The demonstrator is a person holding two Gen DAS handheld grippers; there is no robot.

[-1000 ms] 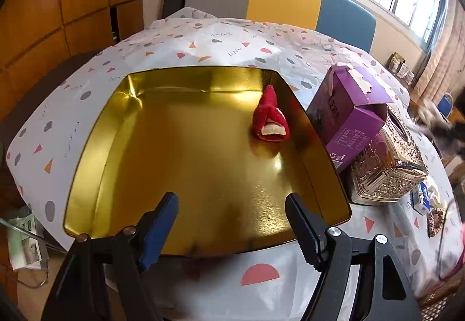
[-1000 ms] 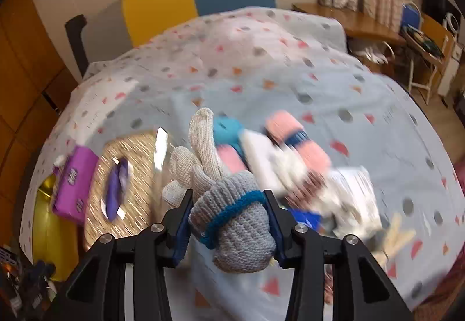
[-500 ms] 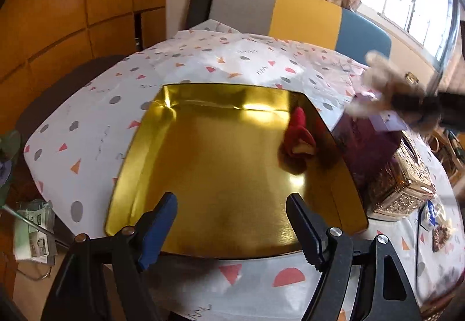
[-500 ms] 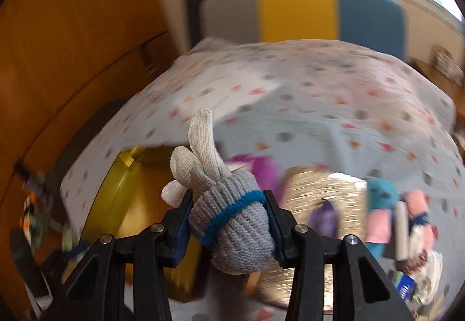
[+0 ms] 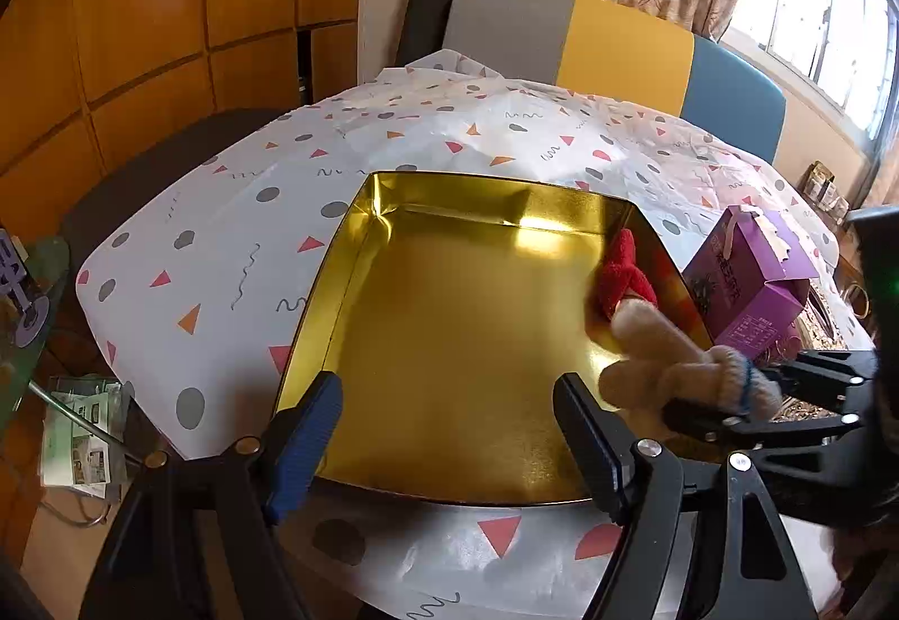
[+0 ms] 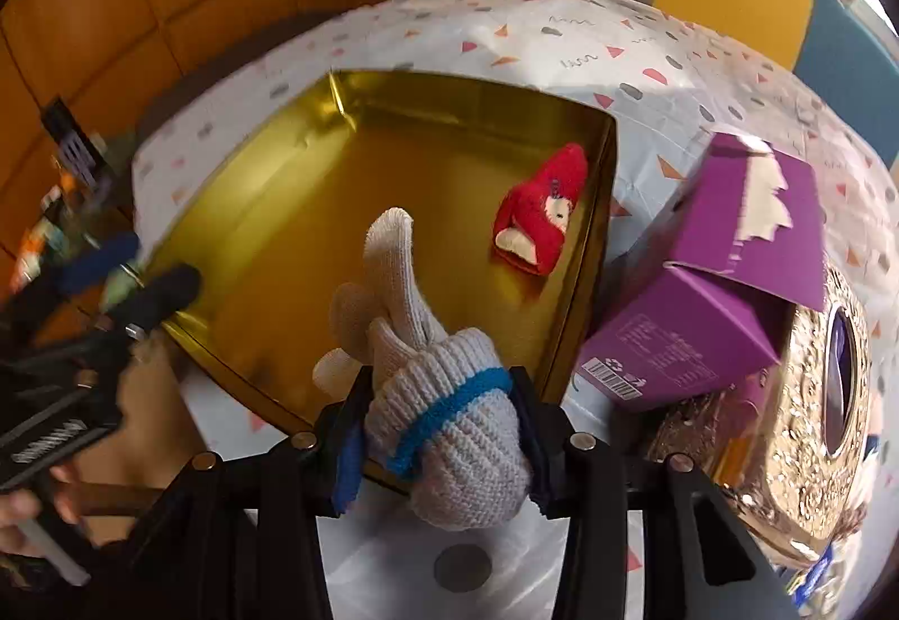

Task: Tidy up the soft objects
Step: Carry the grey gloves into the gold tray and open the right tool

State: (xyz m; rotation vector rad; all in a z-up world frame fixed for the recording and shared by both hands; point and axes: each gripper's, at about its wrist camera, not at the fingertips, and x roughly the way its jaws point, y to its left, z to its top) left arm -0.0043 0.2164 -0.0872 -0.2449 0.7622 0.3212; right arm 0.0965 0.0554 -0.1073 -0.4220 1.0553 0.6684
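A gold tin tray (image 5: 449, 339) (image 6: 393, 159) lies on the patterned tablecloth. A red soft toy (image 5: 621, 277) (image 6: 536, 221) lies in it by the right wall. My right gripper (image 6: 441, 423) is shut on a grey knit glove with a blue band (image 6: 444, 395), held over the tray's near right corner; the glove also shows in the left wrist view (image 5: 668, 356). My left gripper (image 5: 449, 429) is open and empty, at the tray's near edge.
A purple carton (image 5: 753, 283) (image 6: 713, 283) stands right of the tray, beside an ornate gold tin (image 6: 798, 395). A grey, yellow and blue chair back (image 5: 612, 47) is behind the table. Wood panels are on the left.
My right gripper has swung left with the glove, from the pile of soft things to above the gold tray. The left gripper has drawn back a little and stays open.
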